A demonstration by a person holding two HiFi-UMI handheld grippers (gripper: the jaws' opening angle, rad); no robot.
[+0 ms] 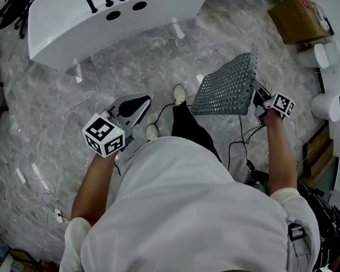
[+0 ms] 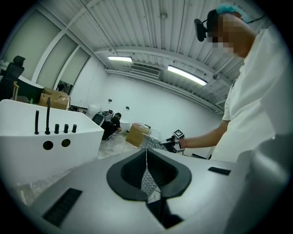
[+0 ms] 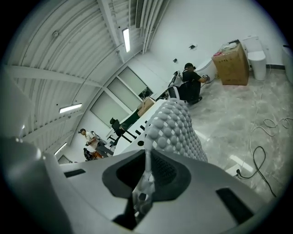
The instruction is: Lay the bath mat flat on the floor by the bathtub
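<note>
The grey studded bath mat (image 1: 224, 86) hangs in the air over the marble floor, right of the person's feet. My right gripper (image 1: 258, 95) is shut on its right edge. In the right gripper view the mat (image 3: 176, 128) rises out of the shut jaws of the right gripper (image 3: 145, 183). My left gripper (image 1: 140, 100) is held out to the left, apart from the mat, with its jaws together and nothing in them. The left gripper view looks over that gripper (image 2: 147, 180) to the distant mat (image 2: 150, 142). The white bathtub (image 1: 111, 27) stands ahead.
A cardboard box (image 1: 298, 18) and two white fixtures (image 1: 328, 105) stand at the right. Cables (image 1: 239, 140) trail on the floor by the person's shoes (image 1: 179, 93). A person (image 3: 192, 84) crouches far off near a box.
</note>
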